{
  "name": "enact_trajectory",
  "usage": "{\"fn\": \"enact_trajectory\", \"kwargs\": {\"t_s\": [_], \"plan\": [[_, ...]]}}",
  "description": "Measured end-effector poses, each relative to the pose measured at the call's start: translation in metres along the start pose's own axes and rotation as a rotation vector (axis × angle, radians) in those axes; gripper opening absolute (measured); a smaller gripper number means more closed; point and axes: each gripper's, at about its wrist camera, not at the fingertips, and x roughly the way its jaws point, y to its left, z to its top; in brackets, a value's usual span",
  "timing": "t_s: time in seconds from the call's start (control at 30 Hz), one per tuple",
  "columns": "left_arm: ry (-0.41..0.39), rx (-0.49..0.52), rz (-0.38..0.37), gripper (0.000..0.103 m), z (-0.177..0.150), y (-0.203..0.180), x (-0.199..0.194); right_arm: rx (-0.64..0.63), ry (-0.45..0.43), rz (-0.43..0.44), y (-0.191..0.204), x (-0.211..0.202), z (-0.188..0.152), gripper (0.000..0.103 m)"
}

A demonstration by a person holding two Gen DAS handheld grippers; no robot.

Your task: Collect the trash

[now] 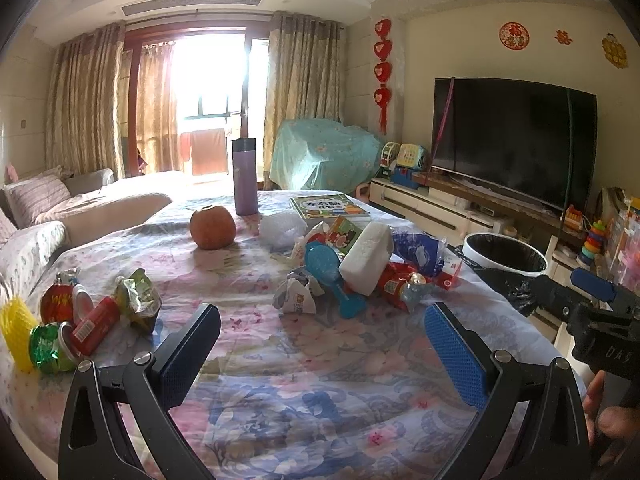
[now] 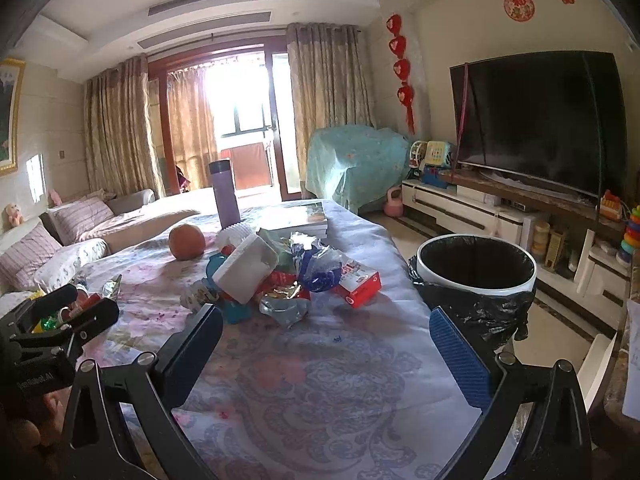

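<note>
Hovering over the floral-cloth surface [image 1: 280,380], left gripper [image 1: 320,360] is sitting spread wide, nothing between its pads. Far left, a small trash cluster [image 1: 80,320] of red and green wrappers is lying beside a yellow foam net [image 1: 16,332]. Centre, the main trash pile [image 2: 280,276] is resting past an orange fruit [image 1: 212,227] and purple flask [image 1: 245,176], with a white foam block [image 2: 246,266] lying on it. Right gripper [image 2: 326,354] is also hanging spread and empty. Right of the surface, a black-lined bin [image 2: 476,264] is standing open on the floor.
</note>
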Motion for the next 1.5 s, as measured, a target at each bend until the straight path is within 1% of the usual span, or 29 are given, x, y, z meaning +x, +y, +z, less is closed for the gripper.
{"fn": "enact_trajectory", "kwargs": {"t_s": [0.33, 0.37, 0.67, 1.3, 1.37, 1.5], "plan": [[-0.002, -0.003, -0.004, 0.102, 0.0019, -0.0026, 0.0049, -0.001, 0.007, -0.001, 0.0002, 0.0018, -0.0022, 0.103], [-0.006, 0.0, 0.0, 0.102, -0.0012, -0.0009, -0.001, -0.001, 0.007, 0.0, 0.0004, 0.0019, -0.0023, 0.103], [-0.007, -0.001, -0.004, 0.102, -0.002, -0.0005, -0.0002, 0.002, 0.007, 0.002, 0.0007, 0.0032, -0.0033, 0.103], [0.002, -0.006, -0.012, 0.102, -0.0021, -0.0031, 0.0068, 0.015, 0.017, 0.025, -0.0015, 0.0048, -0.0041, 0.103], [-0.001, -0.006, -0.012, 0.102, -0.0028, -0.0001, 0.0016, 0.018, 0.017, 0.027, -0.0018, 0.0051, -0.0041, 0.103], [-0.001, -0.002, -0.015, 0.102, -0.0024, -0.0016, 0.0038, 0.02, 0.017, 0.03, -0.0019, 0.0054, -0.0042, 0.103]]}}
